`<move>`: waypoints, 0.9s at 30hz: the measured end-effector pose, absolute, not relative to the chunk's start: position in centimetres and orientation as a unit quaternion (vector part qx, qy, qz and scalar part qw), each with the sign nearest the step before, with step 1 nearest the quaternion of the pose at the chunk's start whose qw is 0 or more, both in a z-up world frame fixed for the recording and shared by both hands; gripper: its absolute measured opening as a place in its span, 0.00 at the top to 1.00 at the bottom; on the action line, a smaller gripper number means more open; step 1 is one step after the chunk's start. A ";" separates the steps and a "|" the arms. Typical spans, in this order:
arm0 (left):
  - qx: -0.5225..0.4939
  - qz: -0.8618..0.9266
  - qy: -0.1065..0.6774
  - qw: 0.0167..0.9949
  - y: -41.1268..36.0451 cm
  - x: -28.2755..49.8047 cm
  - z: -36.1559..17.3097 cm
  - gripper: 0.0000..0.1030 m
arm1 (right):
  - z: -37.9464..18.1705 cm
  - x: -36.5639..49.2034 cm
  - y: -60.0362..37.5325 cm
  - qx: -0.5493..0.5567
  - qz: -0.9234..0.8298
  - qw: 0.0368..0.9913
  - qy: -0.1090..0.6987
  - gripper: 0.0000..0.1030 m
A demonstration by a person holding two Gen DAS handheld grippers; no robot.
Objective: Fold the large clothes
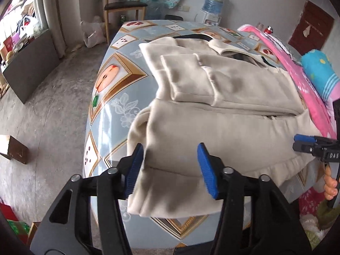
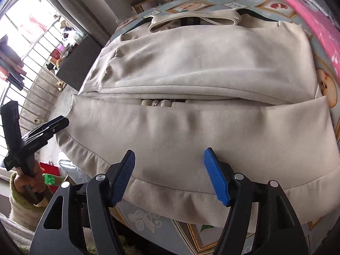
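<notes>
Both claws stand open over a cream jacket on a patterned worktop, neither holding anything. The left claw point(image 1: 171, 170) hangs above the jacket's near left corner with its blue pads point(image 1: 133, 170) spread and bare; cloth shows in the gap beneath them, but the pads do not press on it. The right claw point(image 2: 173, 176) is spread the same way above the ribbed hem point(image 2: 170, 193), which runs across the view just below its fingertips and reaches past the worktop's near edge.

The jacket point(image 2: 201, 63) lies flat, hem toward the person and collar point(image 2: 191, 19) at the far side. Its sleeves are already turned in across the chest, with a zip pull point(image 2: 156, 103) showing at a seam between upper and lower panels. The cuffs point(image 1: 180, 74) of the folded sleeves sit side by side in the left view.

The step in hand appears to be taking the hem for a lengthwise fold toward the collar. It would likely go best if each claw bit the hem near its own corner, both layers together, and the two lifted level so that the sleeves stay tucked. The thick fabric may slip from a shallow bite.

Beyond the jacket, the worktop point(image 1: 110, 89) shows fruit prints, and a pink cloth point(image 1: 282, 48) lies close along the jacket's right side. The person's hand point(image 2: 27, 182), in a green cuff, holds the left tool's handle.
</notes>
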State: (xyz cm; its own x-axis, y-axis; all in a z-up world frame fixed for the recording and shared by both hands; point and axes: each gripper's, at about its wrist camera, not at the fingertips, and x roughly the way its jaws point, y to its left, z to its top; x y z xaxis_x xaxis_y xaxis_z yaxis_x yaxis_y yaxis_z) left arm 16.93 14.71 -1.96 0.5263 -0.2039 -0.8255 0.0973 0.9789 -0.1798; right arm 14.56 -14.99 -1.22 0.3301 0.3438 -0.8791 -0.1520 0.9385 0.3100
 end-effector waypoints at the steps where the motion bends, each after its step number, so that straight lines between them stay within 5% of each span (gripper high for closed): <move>1: -0.061 -0.088 0.480 0.871 14.9 17.1 -2.2 0.57 | -1.2 14.6 -14.9 0.084 0.151 0.812 0.557 0.36; 10: -0.174 -0.174 0.481 0.842 17.4 19.0 -3.3 0.67 | -1.2 14.1 -15.0 0.087 0.142 0.819 0.549 0.36; 22: -0.145 -0.190 0.488 0.840 16.5 21.3 -3.4 0.69 | -1.3 13.8 -15.2 0.093 0.149 0.823 0.540 0.36; 27: -0.060 -0.149 0.508 0.847 14.6 21.0 -3.8 0.68 | -1.3 13.6 -15.4 0.096 0.157 0.825 0.534 0.36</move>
